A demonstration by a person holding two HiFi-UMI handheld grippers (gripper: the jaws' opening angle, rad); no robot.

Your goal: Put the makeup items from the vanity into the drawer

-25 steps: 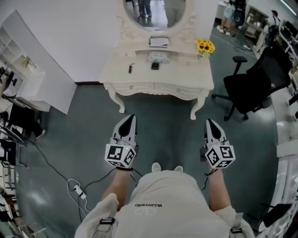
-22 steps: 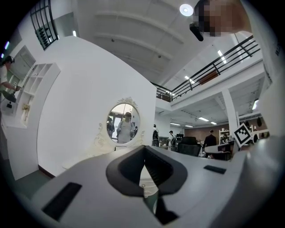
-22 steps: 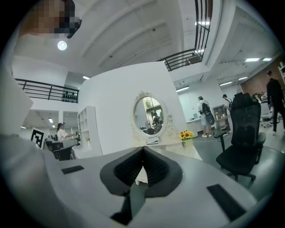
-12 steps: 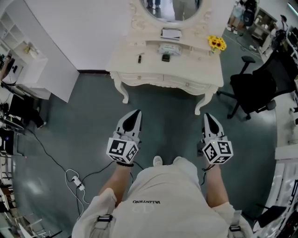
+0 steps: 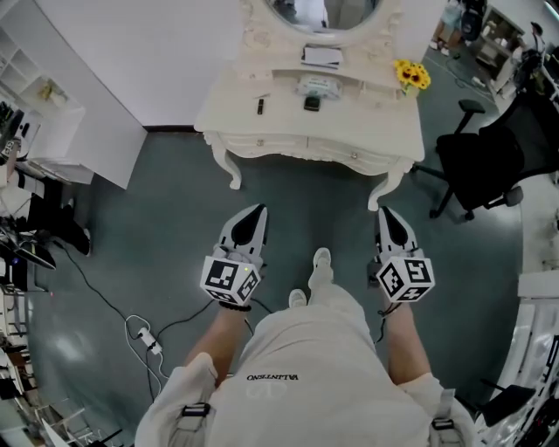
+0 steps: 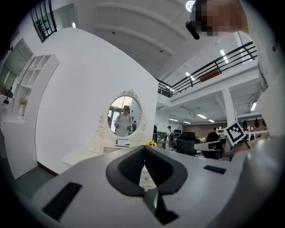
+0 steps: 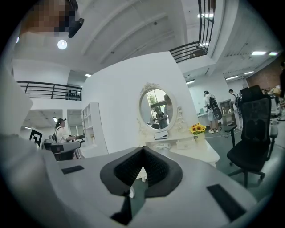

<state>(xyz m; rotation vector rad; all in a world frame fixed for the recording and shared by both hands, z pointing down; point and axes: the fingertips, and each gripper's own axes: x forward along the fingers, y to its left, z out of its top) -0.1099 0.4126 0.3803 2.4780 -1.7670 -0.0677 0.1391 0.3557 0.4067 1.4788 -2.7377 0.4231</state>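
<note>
The grey-green floor point(image 5: 157, 218) fills most of the head view. At the top stands the cream vanity point(image 5: 229, 115), its surface against a white wall, with an oval mirror point(image 5: 327, 9) above it and its front drawers point(image 5: 262, 142) closed. A black office chair point(image 5: 479, 161) stands off the vanity's right end.

The left tongs point(image 5: 255, 215) and right tongs point(image 5: 385, 216) hang over the floor on the near side of the vanity, side by side and well apart, both pointing toward it. Each pair's own view shows its jaws together with nothing between them.

A bunch of sunflowers point(image 5: 410, 76) sits at the surface's right rear corner. The makeup items all lie on the vanity, well ahead of both tongs and touched by neither: a flat pale case point(image 5: 321, 57) on the raised shelf under the mirror, a pale box point(image 5: 316, 85) below it, a small dark piece point(image 5: 312, 103) just in front of that, and a slim dark stick point(image 5: 260, 106) further left, roughly in line with the left tongs.
</note>
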